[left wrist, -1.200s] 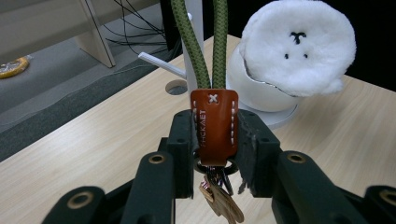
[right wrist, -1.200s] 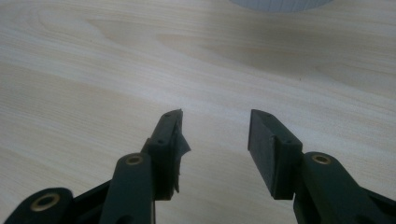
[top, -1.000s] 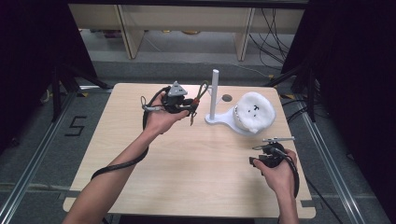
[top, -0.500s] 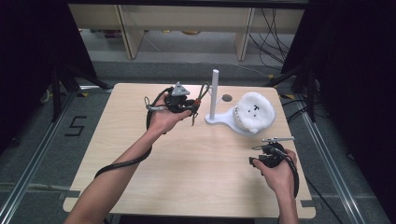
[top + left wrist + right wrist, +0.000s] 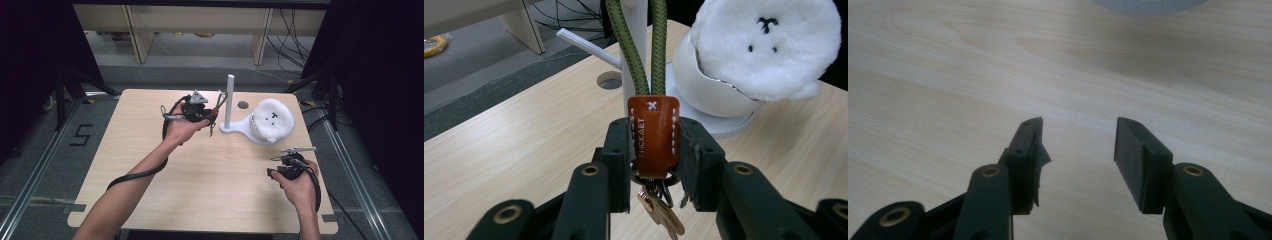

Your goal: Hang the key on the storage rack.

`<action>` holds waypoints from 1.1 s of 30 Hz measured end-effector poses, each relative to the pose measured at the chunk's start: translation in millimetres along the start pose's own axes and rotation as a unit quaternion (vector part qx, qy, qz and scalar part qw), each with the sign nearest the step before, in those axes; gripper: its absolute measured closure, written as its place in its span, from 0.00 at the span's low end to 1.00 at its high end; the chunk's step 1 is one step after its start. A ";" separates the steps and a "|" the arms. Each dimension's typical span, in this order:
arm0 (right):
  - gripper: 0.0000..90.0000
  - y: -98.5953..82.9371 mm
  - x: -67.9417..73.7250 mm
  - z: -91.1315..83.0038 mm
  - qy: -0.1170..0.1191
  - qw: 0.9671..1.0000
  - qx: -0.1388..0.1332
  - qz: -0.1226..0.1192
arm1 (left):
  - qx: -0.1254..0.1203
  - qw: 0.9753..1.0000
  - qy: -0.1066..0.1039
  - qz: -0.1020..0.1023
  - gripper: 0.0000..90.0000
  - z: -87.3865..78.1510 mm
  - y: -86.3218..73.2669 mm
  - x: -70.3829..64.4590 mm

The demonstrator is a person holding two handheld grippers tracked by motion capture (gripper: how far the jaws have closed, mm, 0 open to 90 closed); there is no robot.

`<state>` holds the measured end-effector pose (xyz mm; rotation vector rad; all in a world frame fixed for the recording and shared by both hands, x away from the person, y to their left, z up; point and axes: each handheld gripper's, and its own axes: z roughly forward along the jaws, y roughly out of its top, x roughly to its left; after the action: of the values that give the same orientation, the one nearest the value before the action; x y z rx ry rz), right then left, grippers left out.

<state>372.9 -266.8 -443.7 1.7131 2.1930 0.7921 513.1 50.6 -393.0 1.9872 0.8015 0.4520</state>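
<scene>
Pale wood table (image 5: 150, 165), rectangular, carrying all items listed; a small round hole (image 5: 243, 105) sits near its far edge.

White stand (image 5: 235, 127): flat base with an upright post (image 5: 229, 100), placed toward the far right part of the table. In the left gripper view a thin white peg (image 5: 581, 46) juts sideways from the post.

White plush toy (image 5: 272, 119): round, fluffy, small black face marks, resting on the stand's base just right of the post, near the table's right edge.

Left gripper (image 5: 212, 119): held in the person's left hand (image 5: 182, 127), raised over the far middle of the table, just left of the post. Its jaws are clamped on the keychain.

Right gripper (image 5: 300, 150): held in the person's right hand (image 5: 295, 182) near the table's right edge, toward the near corner, well apart from the left gripper. Its jaws stand wide apart over bare wood, holding nothing.

Keychain (image 5: 653, 135): brown leather tab with white stitching and stamped lettering, pinched upright between the left gripper's pads. An olive-green cord loop (image 5: 640, 47) rises from the tab's top, passing in front of the post. A metal ring and a copper-coloured key (image 5: 661, 217) hang below the tab, between the jaws.
</scene>
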 end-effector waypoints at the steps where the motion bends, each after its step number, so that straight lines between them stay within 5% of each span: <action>1: 0.61 0.0 0.0 0.0 0.000 1.000 0.000 0.000 | 0.000 1.000 0.000 0.000 0.75 0.0 0.0 0.0; 19: 0.61 -0.5 -0.6 0.8 -0.009 1.000 0.001 -0.004 | 0.011 1.000 0.006 0.018 0.72 3.5 -3.8 -5.2; 33: 0.58 -0.3 0.1 0.0 -0.011 1.000 -0.005 -0.008 | 0.000 0.998 0.024 0.055 0.56 -28.4 -12.7 -4.9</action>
<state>372.6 -266.8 -443.8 1.6882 2.1816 0.7754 488.2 69.5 -389.4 2.0346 0.7228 0.5654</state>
